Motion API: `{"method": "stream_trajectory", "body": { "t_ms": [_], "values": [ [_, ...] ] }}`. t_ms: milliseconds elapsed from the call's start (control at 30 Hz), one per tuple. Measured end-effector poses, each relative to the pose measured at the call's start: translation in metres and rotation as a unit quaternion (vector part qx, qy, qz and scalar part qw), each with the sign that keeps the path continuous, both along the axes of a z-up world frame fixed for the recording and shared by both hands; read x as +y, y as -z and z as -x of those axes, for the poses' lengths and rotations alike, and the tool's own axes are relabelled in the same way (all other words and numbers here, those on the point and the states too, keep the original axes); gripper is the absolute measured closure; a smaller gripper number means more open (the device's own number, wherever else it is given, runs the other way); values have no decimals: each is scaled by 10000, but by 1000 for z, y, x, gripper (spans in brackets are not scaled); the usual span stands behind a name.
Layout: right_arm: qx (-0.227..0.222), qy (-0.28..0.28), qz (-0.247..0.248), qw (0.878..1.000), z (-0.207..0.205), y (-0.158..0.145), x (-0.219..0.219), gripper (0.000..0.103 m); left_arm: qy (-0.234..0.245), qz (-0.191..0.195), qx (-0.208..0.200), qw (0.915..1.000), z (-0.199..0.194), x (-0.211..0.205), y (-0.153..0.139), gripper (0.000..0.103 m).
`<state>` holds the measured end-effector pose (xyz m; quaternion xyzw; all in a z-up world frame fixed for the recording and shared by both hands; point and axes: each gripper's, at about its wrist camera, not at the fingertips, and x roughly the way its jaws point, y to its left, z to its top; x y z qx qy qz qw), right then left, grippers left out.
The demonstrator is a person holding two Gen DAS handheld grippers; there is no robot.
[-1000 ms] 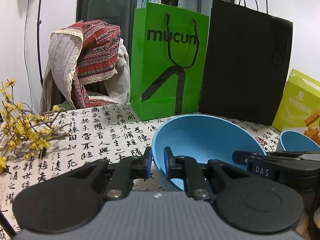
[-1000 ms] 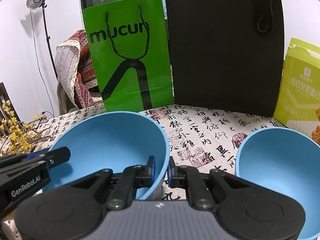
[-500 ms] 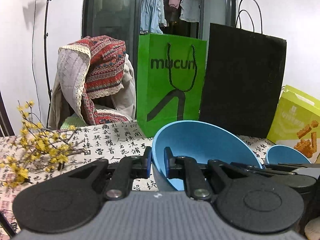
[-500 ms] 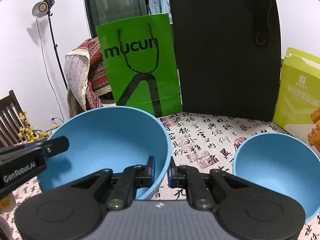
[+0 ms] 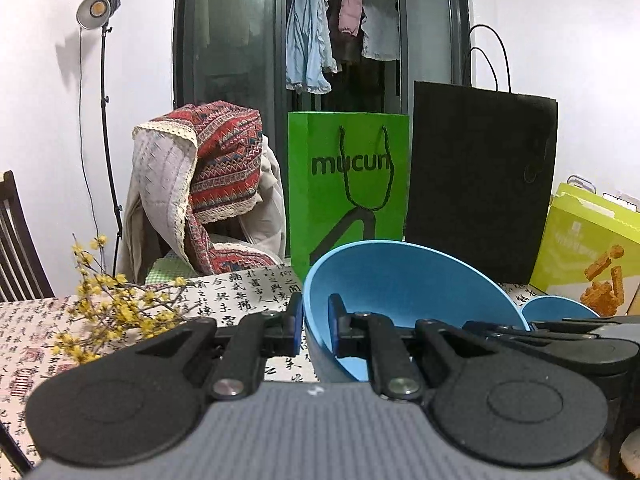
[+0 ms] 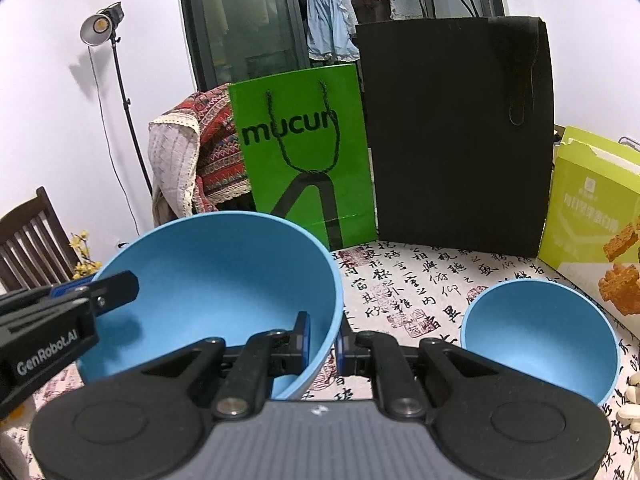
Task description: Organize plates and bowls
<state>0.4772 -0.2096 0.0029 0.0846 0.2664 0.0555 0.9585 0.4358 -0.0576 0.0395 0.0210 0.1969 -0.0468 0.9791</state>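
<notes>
My table (image 6: 432, 280) wears a white cloth printed with black calligraphy and red seals. At its far edge a green "mucun" paper bag (image 6: 304, 160) and a taller black paper bag (image 6: 456, 132) stand side by side, with a yellow-green snack box (image 6: 592, 208) at the right. A small blue bowl (image 6: 536, 336) sits on the cloth near that box. Yellow-flowered twigs (image 5: 116, 308) lie toward the left.

The small blue bowl (image 5: 560, 308) is mostly hidden behind the right claw (image 5: 532, 330).
</notes>
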Motion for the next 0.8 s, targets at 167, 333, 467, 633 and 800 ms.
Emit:
{"method": "stream_trajectory", "body": {
  "t_ms": [167, 333, 467, 633, 800],
  "values": [
    [-54, -30, -7, 10000, 10, -8, 5, 91, -32, -18, -47, 10000, 11, 6, -9, 90],
    [-90, -55, 9, 9999, 20, -13, 10, 91, -77, -11, -82, 9999, 22, 12, -13, 90],
    [-93, -61, -15, 9999, 28, -15, 14, 91, -118, -16, -105, 9999, 31, 14, -16, 90],
    [-109, -93, -36, 9999, 38, -18, 16, 91, -144, -29, -133, 9998, 41, 18, -20, 90],
    [-147, -129, -27, 9998, 47, -23, 21, 91, -183, -39, -182, 9997, 49, 21, -24, 90]
  ]
}}
